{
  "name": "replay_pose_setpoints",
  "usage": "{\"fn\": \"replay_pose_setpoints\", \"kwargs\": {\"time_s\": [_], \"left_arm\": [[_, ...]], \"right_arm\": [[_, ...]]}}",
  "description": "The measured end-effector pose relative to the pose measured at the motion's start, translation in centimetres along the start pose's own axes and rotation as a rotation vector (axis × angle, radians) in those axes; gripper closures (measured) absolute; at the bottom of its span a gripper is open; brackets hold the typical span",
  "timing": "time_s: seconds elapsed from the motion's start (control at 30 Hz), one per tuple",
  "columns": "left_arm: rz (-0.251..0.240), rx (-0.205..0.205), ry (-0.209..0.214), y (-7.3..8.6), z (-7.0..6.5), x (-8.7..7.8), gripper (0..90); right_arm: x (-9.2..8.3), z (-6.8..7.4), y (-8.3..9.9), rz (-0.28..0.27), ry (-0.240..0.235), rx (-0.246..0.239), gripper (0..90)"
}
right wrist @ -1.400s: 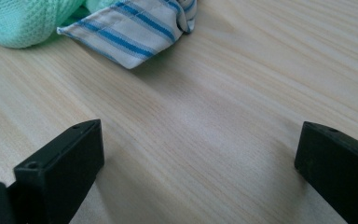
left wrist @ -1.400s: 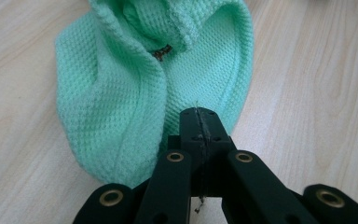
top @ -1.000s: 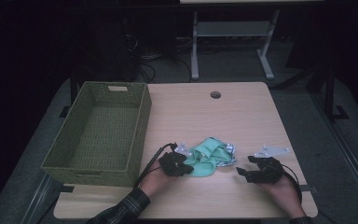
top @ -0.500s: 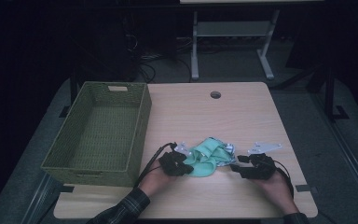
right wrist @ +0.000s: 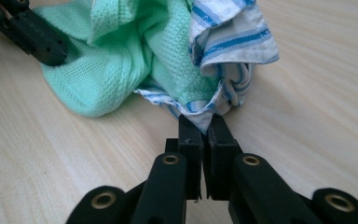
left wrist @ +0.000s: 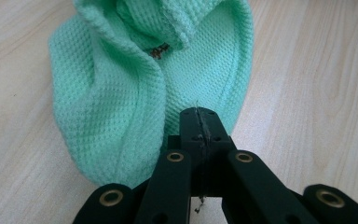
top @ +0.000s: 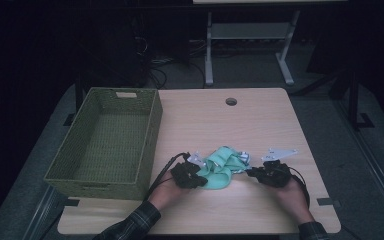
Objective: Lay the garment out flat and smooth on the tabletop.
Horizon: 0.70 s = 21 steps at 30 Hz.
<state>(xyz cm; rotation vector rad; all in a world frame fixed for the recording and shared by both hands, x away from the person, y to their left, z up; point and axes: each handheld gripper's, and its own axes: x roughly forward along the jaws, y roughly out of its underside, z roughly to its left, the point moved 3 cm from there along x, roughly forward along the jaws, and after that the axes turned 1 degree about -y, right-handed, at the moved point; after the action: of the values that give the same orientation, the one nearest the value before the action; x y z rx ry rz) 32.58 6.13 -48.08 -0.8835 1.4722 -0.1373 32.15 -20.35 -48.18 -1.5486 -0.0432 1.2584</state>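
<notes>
- Since a second ago, the right gripper has slid leftward to the cloths, its jaws just closing on the striped cloth corner.
- Wooden table carries a basket at nine o'clock.
- Green cloth lies bunched between both grippers, long axis three-to-nine.
- Left gripper is clenched on its edge.
- Right gripper view reveals stripes.

Just ahead of the black left hand-held gripper, the mint-green waffle-knit cloth is showing a fine grid texture. At the black right hand-held gripper, a white cloth with blue stripes is showing pale and darker blue bands. Beneath both, the pale wood-grain table is showing light beige; left of the left one, an olive-green woven basket.
</notes>
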Motion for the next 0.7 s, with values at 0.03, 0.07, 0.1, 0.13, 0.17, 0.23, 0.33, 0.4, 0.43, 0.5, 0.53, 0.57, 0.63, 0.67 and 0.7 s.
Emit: {"fn": "replay_pose_setpoints", "kwargs": {"time_s": [0.03, 0.07, 0.1, 0.13, 0.17, 0.23, 0.33, 0.4, 0.43, 0.5, 0.53, 0.57, 0.63, 0.67, 0.7], "left_arm": [[0.0, 0.0, 0.001, 0.0, 0.0, 0.0, 89.5], [0.001, 0.001, 0.001, 0.0, 0.0, 0.0, 89.5], [0.001, 0.001, 0.001, 0.0, 0.0, 0.0, 89.5], [0.002, 0.002, 0.002, 0.0, 0.0, 0.0, 89.5], [0.002, 0.001, 0.002, 0.0, 0.0, 0.0, 89.5], [0.003, 0.001, 0.003, 0.0, 0.0, 0.0, 89.5], [0.001, -0.008, 0.008, 0.0, 0.0, 0.0, 89.5], [0.001, -0.012, 0.011, 0.0, 0.0, 0.0, 89.5], [0.0, -0.014, 0.012, 0.0, 0.0, 0.0, 89.5], [-0.001, -0.014, 0.014, 0.0, 0.1, 0.0, 89.5], [0.002, -0.014, 0.014, 0.0, 0.0, 0.0, 89.5], [0.002, -0.014, 0.014, 0.0, 0.0, 0.0, 89.5], [0.003, -0.013, 0.013, 0.0, 0.0, 0.0, 89.5], [0.01, -0.001, 0.012, 0.0, 0.1, -0.1, 89.5], [0.009, 0.001, 0.01, 0.0, 0.1, -0.1, 89.5]], "right_arm": [[0.0, -0.1, -0.2, -0.005, 0.003, -0.008, 87.1], [-0.2, -0.2, -0.5, -0.008, 0.004, -0.016, 87.3], [-0.2, -0.2, -0.5, -0.008, 0.004, -0.016, 87.3], [-0.2, -0.2, -0.6, -0.007, 0.006, -0.016, 87.4], [-0.3, -0.2, -0.9, -0.012, 0.006, -0.021, 87.5], [-0.3, -0.3, -1.2, -0.013, 0.009, -0.022, 87.5], [-0.3, -0.7, -1.9, -0.02, 0.019, -0.038, 87.5], [-0.3, -1.0, -2.3, -0.02, 0.024, -0.035, 87.7], [-0.3, -1.2, -2.5, -0.025, 0.028, -0.042, 87.8], [-0.3, -1.5, -3.0, -0.029, 0.037, -0.044, 87.8], [-0.3, -1.6, -3.1, -0.031, 0.04, -0.048, 87.8], [-0.3, -1.9, -3.5, -0.031, 0.046, -0.045, 87.9], [-0.2, -2.2, -3.9, -0.04, 0.05, -0.048, 88.0], [-0.2, -2.4, -4.1, -0.039, 0.051, -0.047, 88.1], [-0.1, -2.6, -4.5, -0.047, 0.059, -0.052, 88.1]]}}
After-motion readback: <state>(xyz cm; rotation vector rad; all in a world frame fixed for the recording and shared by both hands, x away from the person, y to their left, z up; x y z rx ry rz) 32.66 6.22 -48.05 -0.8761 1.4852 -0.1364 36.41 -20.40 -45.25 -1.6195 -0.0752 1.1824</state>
